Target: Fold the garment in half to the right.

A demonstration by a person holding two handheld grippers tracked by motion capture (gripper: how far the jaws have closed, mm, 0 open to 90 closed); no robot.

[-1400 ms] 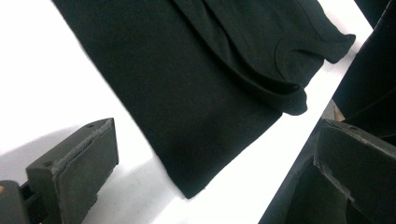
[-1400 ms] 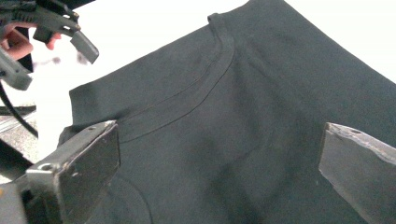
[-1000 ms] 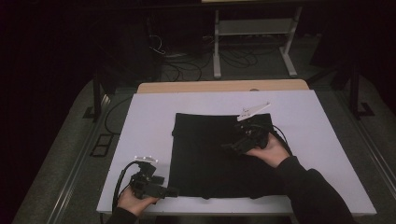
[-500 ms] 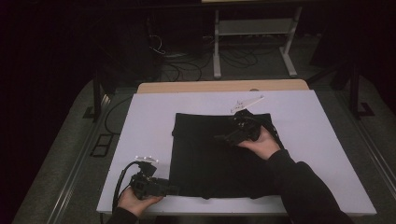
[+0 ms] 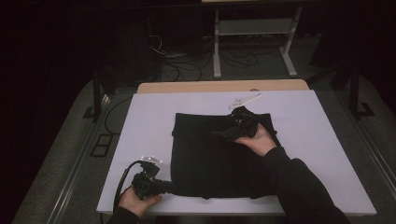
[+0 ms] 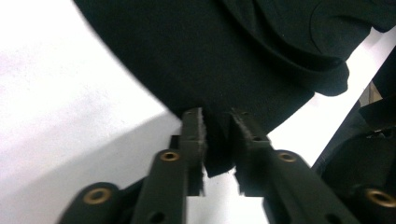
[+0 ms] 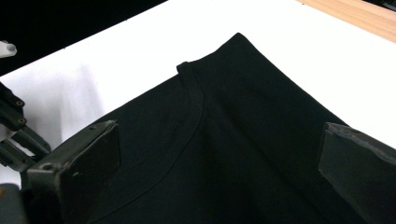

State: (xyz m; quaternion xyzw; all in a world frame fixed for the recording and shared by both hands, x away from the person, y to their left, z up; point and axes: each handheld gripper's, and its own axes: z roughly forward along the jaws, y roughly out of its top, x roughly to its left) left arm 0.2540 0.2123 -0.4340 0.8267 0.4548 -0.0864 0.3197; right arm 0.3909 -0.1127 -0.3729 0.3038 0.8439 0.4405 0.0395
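The black shirt lies flat on the white bench. The left gripper has just been closing and now pinches the hem at its tips; the right gripper hangs spread over the cloth's far part (its own view shows the collar between wide-apart jaws). The step looks like starting a fold; next, the right needs a grip.

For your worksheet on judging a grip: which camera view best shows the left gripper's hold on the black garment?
The left gripper view: the left gripper has just been closing, its jaws around the black garment edge. In the high view it is small and dark at the garment's near left corner. The right gripper view shows the garment's neckline.
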